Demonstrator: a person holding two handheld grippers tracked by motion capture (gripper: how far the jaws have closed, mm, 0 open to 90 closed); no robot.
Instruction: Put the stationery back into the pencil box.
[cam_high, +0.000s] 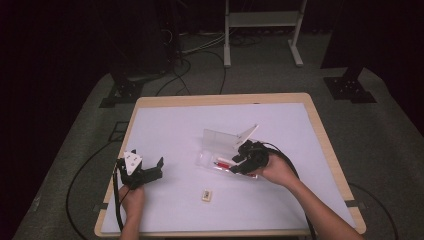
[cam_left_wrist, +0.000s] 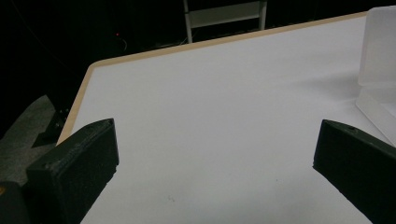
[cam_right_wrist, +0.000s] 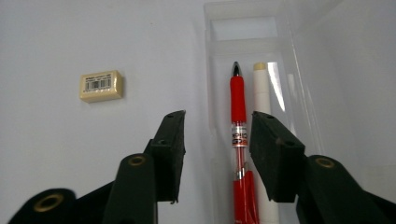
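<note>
A clear plastic pencil case (cam_high: 212, 159) lies open at mid-table with its lid (cam_high: 222, 137) tilted up behind it. Inside lie a red pen (cam_right_wrist: 238, 98) and a white stick-like pen (cam_right_wrist: 262, 93), side by side. My right gripper (cam_right_wrist: 217, 140) hangs just above the case with its jaws apart, one on each side of the red pen, and the pads do not touch it. In the high view the right gripper (cam_high: 240, 164) sits at the case's right end. My left gripper (cam_left_wrist: 215, 154) rests at the table's left, wide open and holding nothing.
A small cream eraser (cam_right_wrist: 101, 85) with a barcode label lies on the white mat, in front of the case in the high view (cam_high: 206, 195). The case lid (cam_left_wrist: 378, 46) edges into the left gripper view. The table's wooden rim (cam_high: 320, 130) frames the mat.
</note>
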